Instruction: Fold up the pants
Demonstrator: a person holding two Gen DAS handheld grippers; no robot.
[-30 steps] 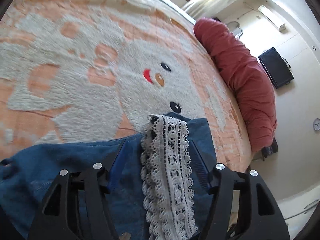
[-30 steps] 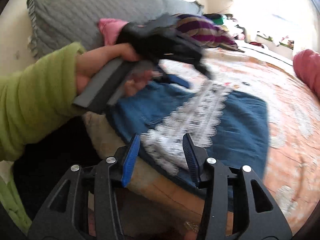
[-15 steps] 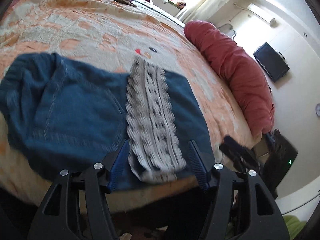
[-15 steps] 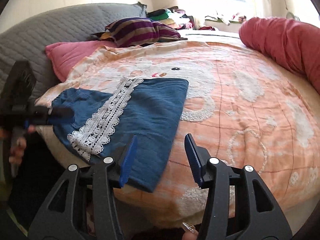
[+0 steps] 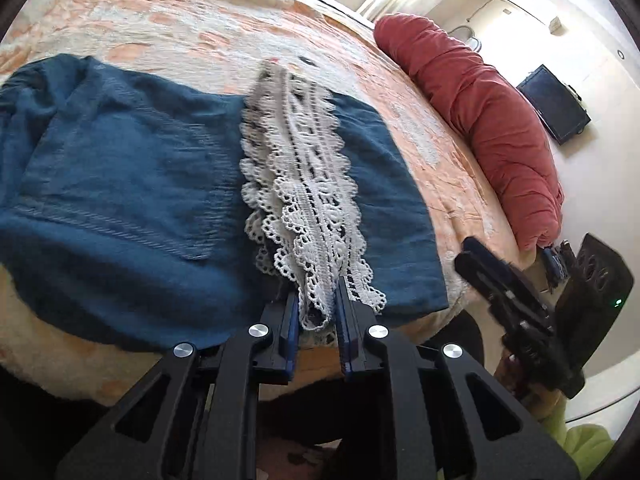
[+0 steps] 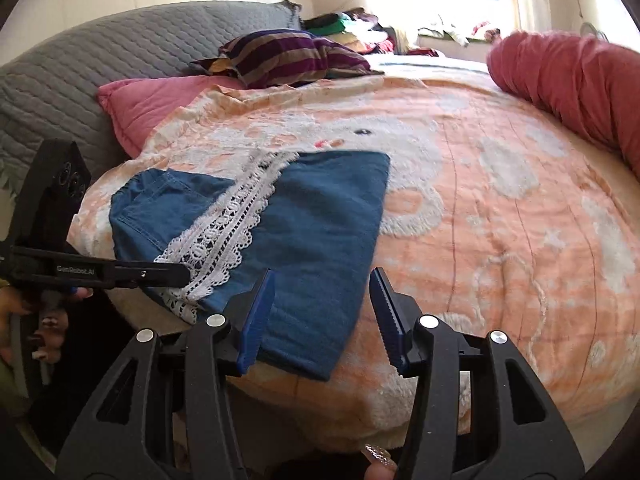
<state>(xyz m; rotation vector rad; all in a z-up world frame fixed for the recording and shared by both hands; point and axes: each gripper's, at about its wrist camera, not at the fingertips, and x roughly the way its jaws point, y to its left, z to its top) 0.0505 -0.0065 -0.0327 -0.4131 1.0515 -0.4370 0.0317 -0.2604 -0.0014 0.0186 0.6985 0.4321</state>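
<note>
Denim pants (image 6: 304, 240) lie folded at the near edge of the bed (image 6: 500, 208), soft and limp. Left tool (image 5: 317, 312) is closing on the delicate, snag-prone lace trim (image 5: 308, 200); right tool (image 6: 322, 316) hovers open over the sturdier hem corner.

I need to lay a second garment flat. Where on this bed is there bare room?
The widest free patch of orange blanket lies between the blue denim pants and the long red bolster. Near the headboard it is crowded: pink pillow, striped purple cushion.
</note>
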